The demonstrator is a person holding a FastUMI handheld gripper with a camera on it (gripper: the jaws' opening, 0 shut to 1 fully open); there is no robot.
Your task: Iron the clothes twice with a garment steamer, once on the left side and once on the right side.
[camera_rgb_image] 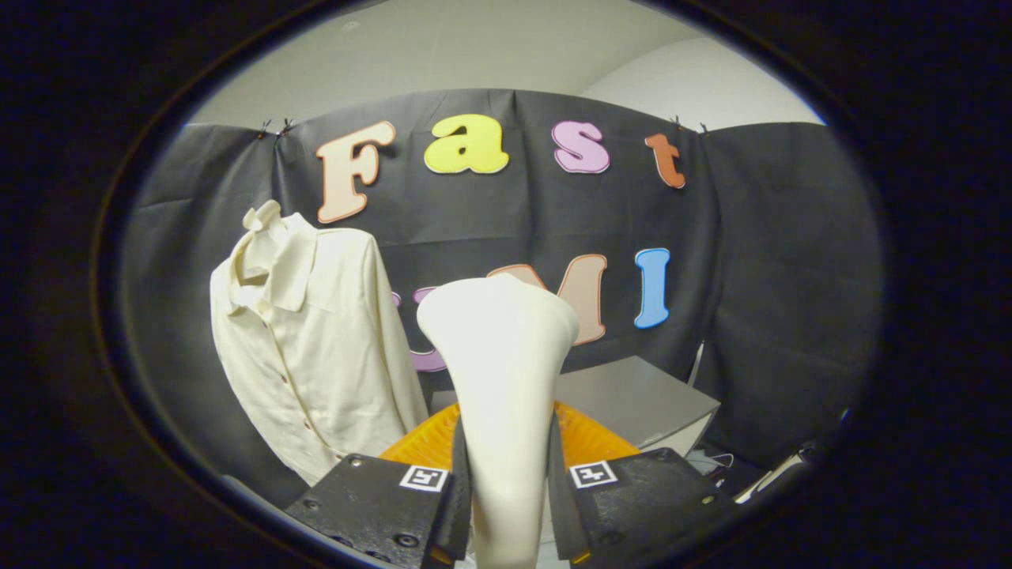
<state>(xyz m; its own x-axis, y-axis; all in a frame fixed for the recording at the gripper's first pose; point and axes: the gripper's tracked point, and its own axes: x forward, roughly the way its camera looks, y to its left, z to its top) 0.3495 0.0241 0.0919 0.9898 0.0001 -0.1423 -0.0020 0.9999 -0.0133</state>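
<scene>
A cream garment steamer (504, 371) stands upright between the fingers, its flared head rising beyond them. My gripper (506, 490) is shut on the steamer's neck, both fingers pressing its sides. A cream button-up shirt (308, 356) hangs against the black cloth wall, to the left of the steamer's head and farther away. The shirt faces slightly right, collar up, its button row visible. The steamer's head is apart from the shirt, not touching it.
A grey table (632, 399) stands beyond the fingers on the right. An orange ribbed object (589, 442) sits just behind the steamer, low between the fingers and the table. Cables and small items (759, 474) lie low at the right, beside the table.
</scene>
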